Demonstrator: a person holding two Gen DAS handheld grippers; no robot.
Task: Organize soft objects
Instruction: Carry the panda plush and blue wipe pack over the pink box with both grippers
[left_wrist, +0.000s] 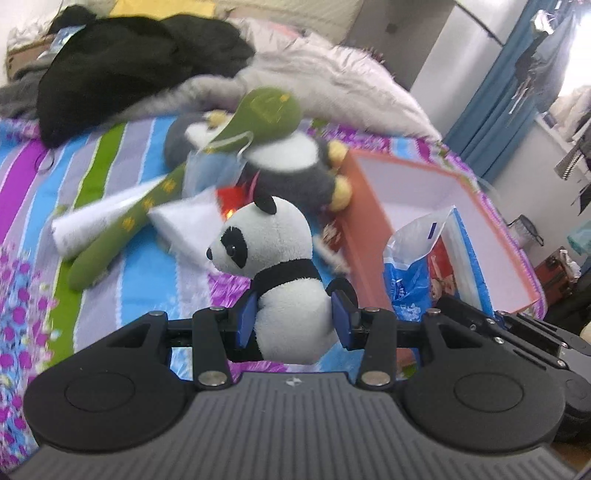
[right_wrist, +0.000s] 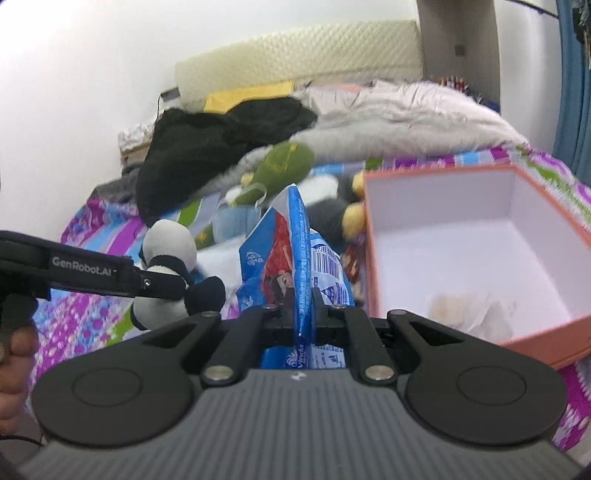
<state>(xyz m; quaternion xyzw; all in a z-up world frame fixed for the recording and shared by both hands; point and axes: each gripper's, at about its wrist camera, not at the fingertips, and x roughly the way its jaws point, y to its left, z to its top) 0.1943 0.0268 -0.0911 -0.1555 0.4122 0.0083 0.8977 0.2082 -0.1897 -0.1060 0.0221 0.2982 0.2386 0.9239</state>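
Note:
My left gripper (left_wrist: 293, 319) is shut on a black-and-white panda plush (left_wrist: 280, 266), its blue pads pressing the body from both sides, above the striped bedspread. The same panda plush (right_wrist: 166, 269) shows in the right wrist view, held by the left gripper's arm at the left. My right gripper (right_wrist: 304, 310) is shut on the edge of a blue plastic snack bag (right_wrist: 295, 251), which stands up between the jaws. An open orange box (right_wrist: 461, 243) with a white inside lies just right of the bag. The blue bag (left_wrist: 413, 258) hangs in front of the box (left_wrist: 436, 206).
On the bed lie a green plush (left_wrist: 258, 114), a grey-and-white penguin plush (left_wrist: 295, 166), white packets (left_wrist: 103, 218) and a red wrapper (left_wrist: 231, 199). A black garment (left_wrist: 140, 66) and a pale fluffy blanket (left_wrist: 340, 81) are piled behind. A hand (right_wrist: 14, 354) grips the left tool.

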